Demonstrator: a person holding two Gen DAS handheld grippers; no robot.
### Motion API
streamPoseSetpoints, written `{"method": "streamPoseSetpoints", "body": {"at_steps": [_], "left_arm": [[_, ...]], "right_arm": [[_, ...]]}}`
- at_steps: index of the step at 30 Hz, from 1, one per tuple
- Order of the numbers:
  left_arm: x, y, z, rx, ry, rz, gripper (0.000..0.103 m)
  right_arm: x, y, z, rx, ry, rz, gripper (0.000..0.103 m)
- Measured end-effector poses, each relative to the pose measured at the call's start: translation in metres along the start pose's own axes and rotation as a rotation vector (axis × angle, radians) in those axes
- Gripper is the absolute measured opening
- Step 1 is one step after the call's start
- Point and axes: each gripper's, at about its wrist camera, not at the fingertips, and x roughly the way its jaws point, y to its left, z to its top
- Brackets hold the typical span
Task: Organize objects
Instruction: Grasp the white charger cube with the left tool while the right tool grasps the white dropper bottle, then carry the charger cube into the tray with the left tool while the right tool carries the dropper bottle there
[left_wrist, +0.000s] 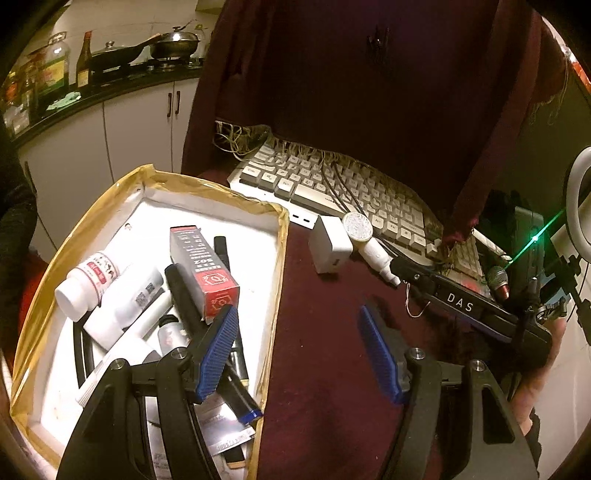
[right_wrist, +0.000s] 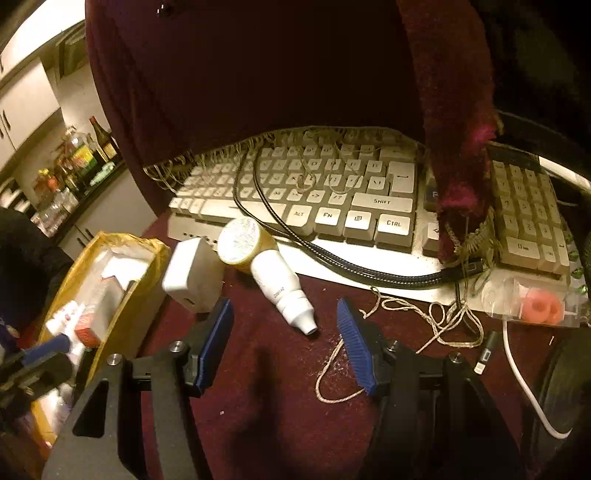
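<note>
A white box (left_wrist: 155, 206) with yellow-taped rim sits at the left on the maroon cloth; it also shows in the right wrist view (right_wrist: 122, 295). It holds a red-and-grey carton (left_wrist: 203, 269), a white pill bottle (left_wrist: 86, 284), white tubes and black pens. A white charger block (left_wrist: 330, 245) (right_wrist: 192, 275) and a white dropper bottle (left_wrist: 376, 254) (right_wrist: 280, 284) lie on the cloth beside the keyboard. My left gripper (left_wrist: 299, 350) is open over the box's right edge. My right gripper (right_wrist: 284, 343) is open, empty, just short of the dropper bottle's tip.
A white keyboard (right_wrist: 332, 199) with a black braided cable (right_wrist: 369, 273) lies behind, partly under a maroon fringed cloth (right_wrist: 458, 184). A round yellow-rimmed container (right_wrist: 242, 240) leans on it. Loose string (right_wrist: 436, 325), a white cable (right_wrist: 524, 384) and pink rings in a bag (right_wrist: 539, 306) lie right.
</note>
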Motion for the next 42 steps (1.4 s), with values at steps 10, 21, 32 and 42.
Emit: {"method": "streamPoseSetpoints", "body": {"at_steps": [10, 21, 32, 42], "left_arm": [[0.02, -0.015, 0.027, 0.017, 0.033, 0.008, 0.062], [0.089, -0.035, 0.069, 0.06, 0.115, 0.085, 0.062], [0.127, -0.051, 0.06, 0.153, 0.169, 0.204, 0.019], [0.058, -0.021, 0.02, 0.023, 0.109, 0.025, 0.019]], "right_arm": [[0.021, 0.004, -0.003, -0.017, 0.041, -0.035, 0.021], [0.011, -0.004, -0.008, 0.034, 0.069, -0.024, 0.021], [0.009, -0.002, -0.013, 0.042, 0.066, -0.02, 0.021], [0.007, -0.002, -0.015, 0.038, 0.043, -0.001, 0.021]]}}
